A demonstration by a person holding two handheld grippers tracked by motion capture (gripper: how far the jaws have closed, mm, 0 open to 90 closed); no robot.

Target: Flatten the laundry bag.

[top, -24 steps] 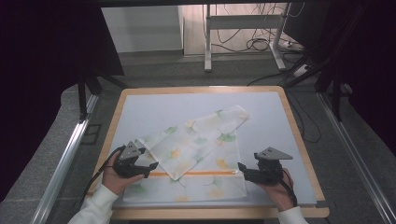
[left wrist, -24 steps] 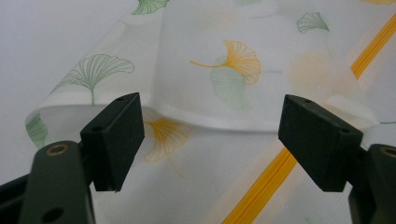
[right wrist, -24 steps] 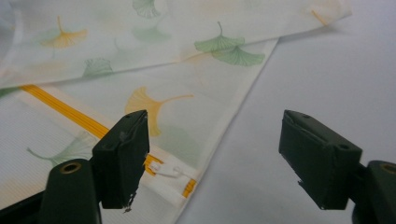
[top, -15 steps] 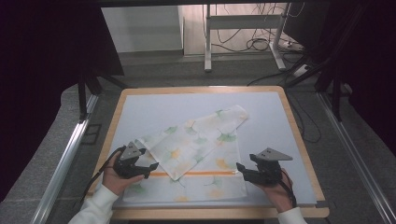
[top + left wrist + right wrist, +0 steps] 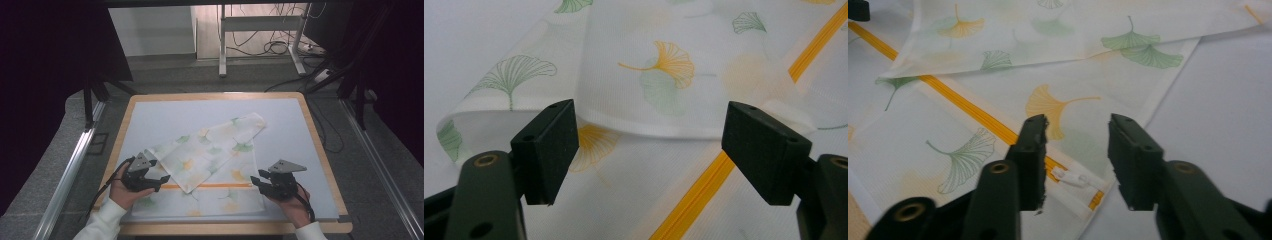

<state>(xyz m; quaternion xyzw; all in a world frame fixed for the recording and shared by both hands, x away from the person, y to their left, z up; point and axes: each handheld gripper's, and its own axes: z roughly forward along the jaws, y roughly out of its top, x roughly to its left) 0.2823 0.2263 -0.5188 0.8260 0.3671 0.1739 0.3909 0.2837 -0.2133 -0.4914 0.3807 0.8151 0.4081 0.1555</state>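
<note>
A white cloth pouch (image 5: 210, 150) printed with green and orange ginkgo leaves lies on the mat, its upper part folded over diagonally. An orange zipper (image 5: 210, 186) runs across its lower part. My left gripper (image 5: 157, 182) rests at the pouch's left end. In the left gripper view that gripper (image 5: 649, 145) is open, with the folded edge (image 5: 664, 130) and the zipper (image 5: 704, 185) lying beyond its jaws. My right gripper (image 5: 256, 182) sits at the zipper's right end. This gripper (image 5: 1075, 145) is open just above the white zipper pull (image 5: 1068, 176), touching nothing.
A white mat (image 5: 165, 115) covers a wooden-rimmed table (image 5: 215, 95). Bare mat stretches behind and to the right of the pouch. A metal rail (image 5: 70, 175) runs along the left side, and a desk frame (image 5: 222, 45) and cables (image 5: 280, 47) stand on the floor beyond.
The right gripper has crept a little to the left, toward the zipper's right end. The left gripper and the pouch have stayed in place.
</note>
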